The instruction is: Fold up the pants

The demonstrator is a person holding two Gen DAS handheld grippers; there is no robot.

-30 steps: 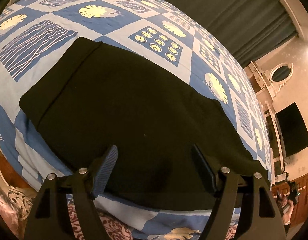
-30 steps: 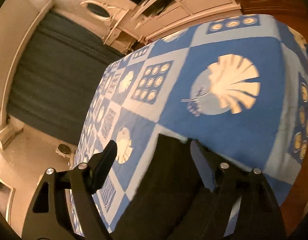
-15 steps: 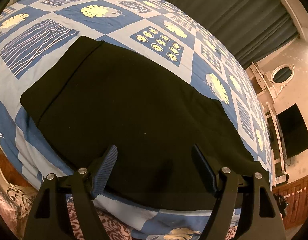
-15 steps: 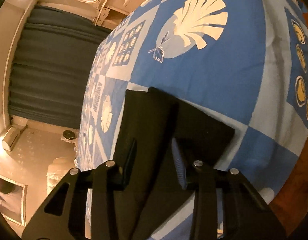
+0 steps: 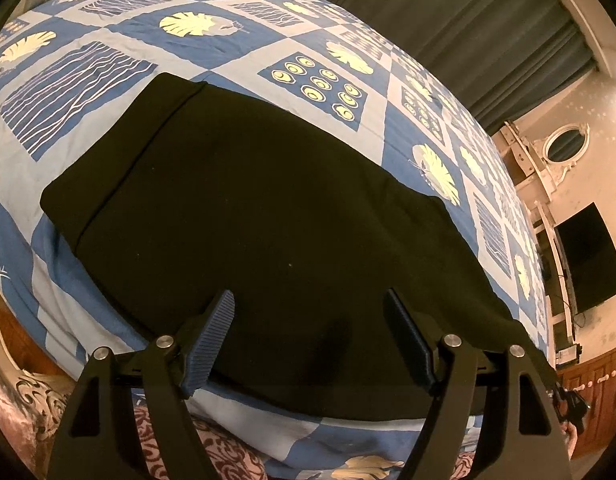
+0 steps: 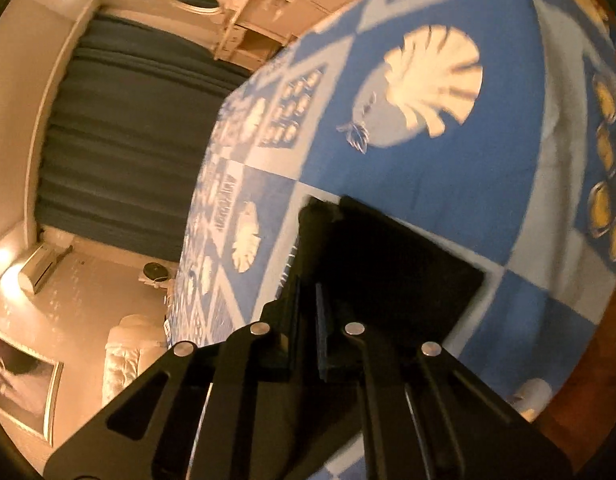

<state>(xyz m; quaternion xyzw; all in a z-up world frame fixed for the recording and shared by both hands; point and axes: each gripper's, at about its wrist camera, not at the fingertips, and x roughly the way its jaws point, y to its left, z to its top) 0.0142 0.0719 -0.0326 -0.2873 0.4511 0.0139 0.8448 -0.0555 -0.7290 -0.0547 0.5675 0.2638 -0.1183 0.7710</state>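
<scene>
One pair of black fabric pants (image 5: 268, 216) fills mid-frame on one blue patchwork-print bedspread (image 5: 108, 76); two grippers: left gripper (image 5: 308, 340) gapes empty at bottom; right gripper (image 6: 308, 312), just closing, pinches the pants' hem.

The black pants (image 5: 268, 216) run under the left gripper (image 5: 309, 312) and out of sight behind its arms, while in the blurred right wrist view the right gripper (image 6: 308, 280) hides whatever cloth lies between its closed jaws.
</scene>
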